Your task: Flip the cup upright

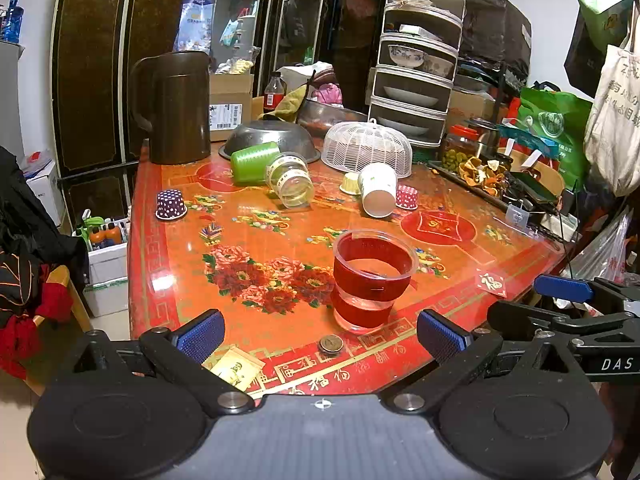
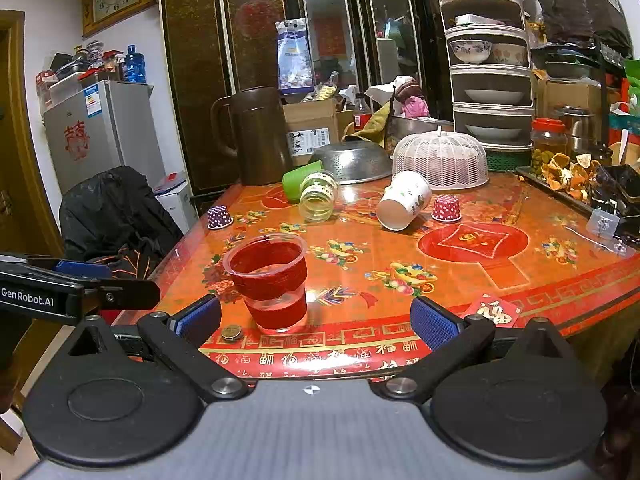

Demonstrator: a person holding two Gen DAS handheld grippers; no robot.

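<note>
Left gripper (image 1: 318, 334) stood apart, empty, low before the bench (image 1: 172, 280) edge | right gripper (image 2: 316, 320) likewise apart, empty | red-banded clear cup (image 1: 370, 280) stood upright near the front edge, a coin (image 1: 330, 344) just beside it | risk: a careless sweep could tip the light cup; paper cup (image 2: 404, 200) and glass jar (image 2: 318, 196) lay sideways farther back.
</note>
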